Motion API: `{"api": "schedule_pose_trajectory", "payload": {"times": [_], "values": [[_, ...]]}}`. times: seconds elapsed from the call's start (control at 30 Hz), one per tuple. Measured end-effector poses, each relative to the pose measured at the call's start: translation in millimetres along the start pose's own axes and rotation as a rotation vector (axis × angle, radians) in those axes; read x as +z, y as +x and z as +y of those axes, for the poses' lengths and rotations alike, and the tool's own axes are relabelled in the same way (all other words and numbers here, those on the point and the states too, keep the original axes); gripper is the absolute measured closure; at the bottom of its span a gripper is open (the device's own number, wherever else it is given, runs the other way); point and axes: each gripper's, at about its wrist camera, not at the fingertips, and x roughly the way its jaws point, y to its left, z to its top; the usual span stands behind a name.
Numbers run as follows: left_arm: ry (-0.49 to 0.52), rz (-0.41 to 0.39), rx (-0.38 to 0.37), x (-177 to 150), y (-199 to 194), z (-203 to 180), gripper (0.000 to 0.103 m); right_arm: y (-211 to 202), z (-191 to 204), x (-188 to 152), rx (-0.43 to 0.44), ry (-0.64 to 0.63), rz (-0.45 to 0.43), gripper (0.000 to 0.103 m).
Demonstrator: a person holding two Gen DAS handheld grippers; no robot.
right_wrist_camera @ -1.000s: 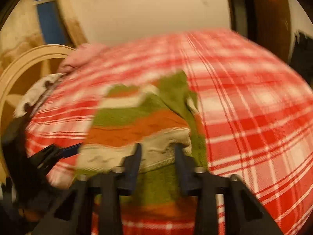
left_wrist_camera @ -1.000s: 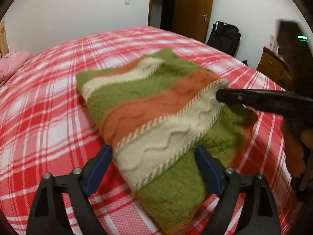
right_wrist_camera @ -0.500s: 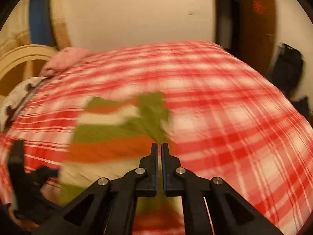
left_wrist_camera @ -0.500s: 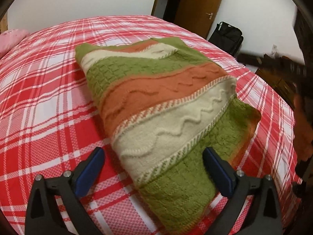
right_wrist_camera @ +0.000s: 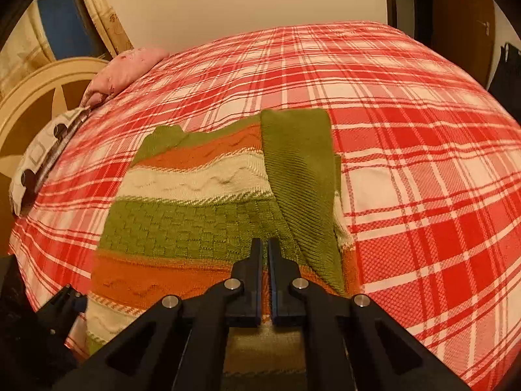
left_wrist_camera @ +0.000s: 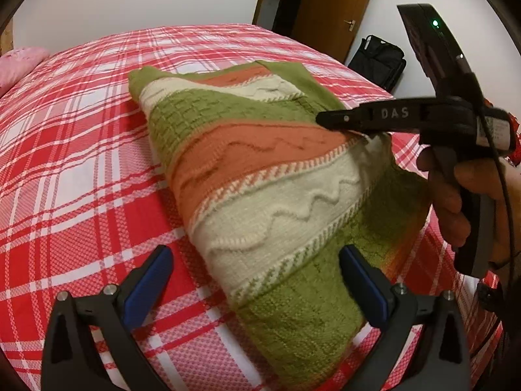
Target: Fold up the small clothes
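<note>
The sweater (left_wrist_camera: 260,176), knitted in bands of green, orange and cream, lies on the bed (left_wrist_camera: 81,137) with its red and white checked cover, already folded into a long bundle with one green sleeve (right_wrist_camera: 299,176) laid over the body. It looks thick and soft, so I judge it will be light but floppy: it will bend and sag wherever it is not supported, and a fold will slide open if only one layer is pinched. The knit is rough, not slippery, so it should stay well between rubber pads, but the loose stitches could catch on a sharp edge. The left claw (left_wrist_camera: 257,280) has its jaws fully apart, with the near end of the sweater lying between the blue pads (left_wrist_camera: 148,280) but not pressed by them. The right claw (right_wrist_camera: 264,260) has its jaws together with nothing between them, and it hovers over the middle of the sweater; in the left wrist view its tip is over the orange band, and whether it touches the cloth I cannot tell. A good place to take hold seems to be the near green end, gripping all layers at the edge together, while the other claw holds down the fold line across the middle.
</note>
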Motion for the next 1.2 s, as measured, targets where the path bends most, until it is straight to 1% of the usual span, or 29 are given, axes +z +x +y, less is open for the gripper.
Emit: {"api": "schedule_pose_trajectory", "payload": {"times": [0.07,0.17,0.23,0.27,0.33,0.37,0.4,0.47,0.53,0.6,0.63,0.73,0.9,0.97,1.03,1.07,1.1,1.13,1.2], "values": [[0.001,0.000,0.002,1,0,0,0.000,-2,0,-3,-0.011,-0.013,-0.011,0.100],[-0.013,-0.009,0.008,0,-3,1,0.000,-7,1,-1,0.004,-0.006,-0.023,0.100],[-0.027,-0.048,0.023,-2,-12,2,0.000,-13,2,1,0.021,-0.007,-0.018,0.100],[-0.034,-0.069,0.024,-2,-17,3,0.000,-18,1,1,0.031,-0.011,-0.021,0.097],[-0.049,-0.127,0.012,-5,-30,5,0.000,-27,0,3,0.052,-0.013,-0.034,0.066],[-0.054,-0.140,0.004,-6,-33,6,0.000,-33,-3,5,0.064,-0.005,-0.050,0.040],[-0.062,-0.149,0.000,-6,-36,7,0.000,-39,-8,8,0.073,0.013,-0.073,0.035],[-0.064,-0.161,-0.007,-5,-39,7,0.000,-43,-14,16,0.072,0.018,-0.094,0.035],[-0.056,-0.141,-0.004,-1,-37,6,0.000,-41,-20,25,0.057,0.018,-0.098,0.035],[-0.058,-0.141,-0.008,4,-36,8,0.000,-31,-30,35,0.044,0.044,-0.079,0.035],[-0.060,-0.136,-0.005,7,-34,9,0.000,-24,-36,41,0.055,0.063,-0.065,0.035],[-0.106,-0.117,-0.020,12,-27,18,0.000,-2,-49,54,0.070,0.091,-0.028,0.035],[-0.192,-0.031,-0.086,11,-5,28,0.000,38,-56,62,0.129,0.099,0.042,0.035],[-0.184,-0.030,-0.096,12,-4,26,0.000,51,-60,61,0.152,0.107,0.066,0.035],[-0.186,-0.021,-0.112,13,-1,26,0.000,57,-67,60,0.213,0.145,0.079,0.035],[-0.190,-0.021,-0.115,13,0,26,0.000,59,-70,59,0.239,0.165,0.080,0.039],[-0.191,-0.020,-0.120,14,1,25,0.000,60,-72,58,0.278,0.177,0.083,0.048],[-0.188,-0.019,-0.122,15,2,24,0.000,61,-72,57,0.308,0.185,0.087,0.052],[-0.172,-0.013,-0.125,16,5,19,0.001,62,-74,57,0.331,0.199,0.090,0.057]]}}
